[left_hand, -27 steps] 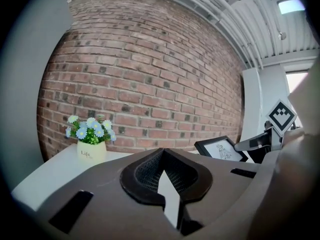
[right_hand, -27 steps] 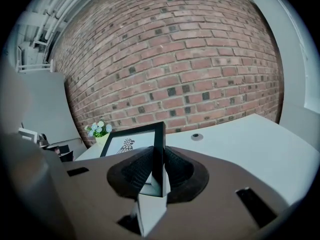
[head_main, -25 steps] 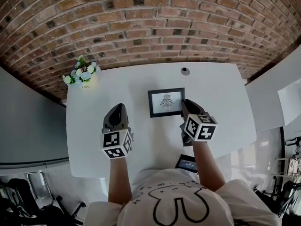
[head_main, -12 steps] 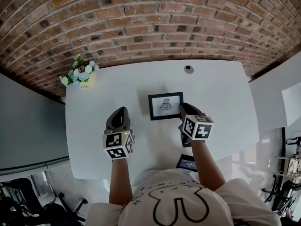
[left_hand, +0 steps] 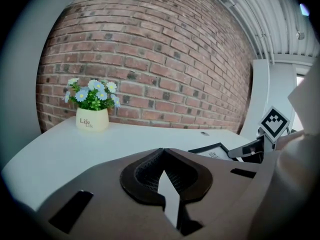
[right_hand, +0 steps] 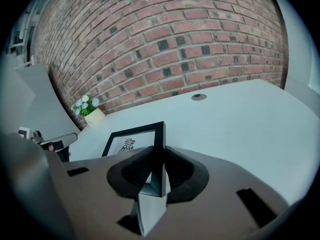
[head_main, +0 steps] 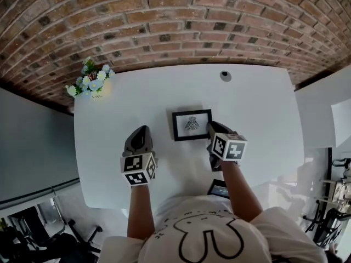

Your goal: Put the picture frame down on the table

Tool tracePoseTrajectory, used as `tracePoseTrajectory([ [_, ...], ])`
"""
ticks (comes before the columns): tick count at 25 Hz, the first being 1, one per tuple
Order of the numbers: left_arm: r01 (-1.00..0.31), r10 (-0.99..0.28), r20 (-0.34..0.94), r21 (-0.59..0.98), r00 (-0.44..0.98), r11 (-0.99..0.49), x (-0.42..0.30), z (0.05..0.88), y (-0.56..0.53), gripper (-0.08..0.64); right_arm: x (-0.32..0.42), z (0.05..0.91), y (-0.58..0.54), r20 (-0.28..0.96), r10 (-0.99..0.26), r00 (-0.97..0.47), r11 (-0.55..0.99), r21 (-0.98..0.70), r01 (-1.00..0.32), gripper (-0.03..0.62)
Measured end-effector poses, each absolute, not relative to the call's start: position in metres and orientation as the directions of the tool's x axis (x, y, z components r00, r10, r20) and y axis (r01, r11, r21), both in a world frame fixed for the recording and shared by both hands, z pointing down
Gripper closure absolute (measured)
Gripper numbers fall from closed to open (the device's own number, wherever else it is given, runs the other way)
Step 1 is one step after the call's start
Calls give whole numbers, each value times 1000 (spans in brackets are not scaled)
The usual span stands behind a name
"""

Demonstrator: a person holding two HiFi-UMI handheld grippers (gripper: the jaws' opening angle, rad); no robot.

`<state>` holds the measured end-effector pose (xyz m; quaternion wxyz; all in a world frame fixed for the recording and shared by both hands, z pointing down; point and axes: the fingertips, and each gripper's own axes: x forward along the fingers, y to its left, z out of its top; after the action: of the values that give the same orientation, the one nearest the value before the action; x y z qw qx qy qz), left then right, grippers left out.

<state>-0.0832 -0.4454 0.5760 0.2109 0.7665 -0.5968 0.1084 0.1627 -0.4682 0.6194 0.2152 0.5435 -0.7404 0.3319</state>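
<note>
Right edge of picture frame hidden under right gripper in head view; its near corner sits behind the pads in right gripper view. Dark flat thing at near edge of table, partly under forearm, unidentifiable. Small round thing by far edge: too small to tell.

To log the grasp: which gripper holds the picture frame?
The right gripper: its jaws clamp the picture frame's black edge, while the left gripper is shut and empty.

Overhead plus two low views across table
</note>
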Motion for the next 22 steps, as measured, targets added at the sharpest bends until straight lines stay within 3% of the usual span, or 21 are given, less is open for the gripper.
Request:
tracePoseTrajectory([
  [22,-960,-862,453,254,225,-118,-111,600,-441,548,160,650,-466,727,-601,-332,158,-299,-941,525],
])
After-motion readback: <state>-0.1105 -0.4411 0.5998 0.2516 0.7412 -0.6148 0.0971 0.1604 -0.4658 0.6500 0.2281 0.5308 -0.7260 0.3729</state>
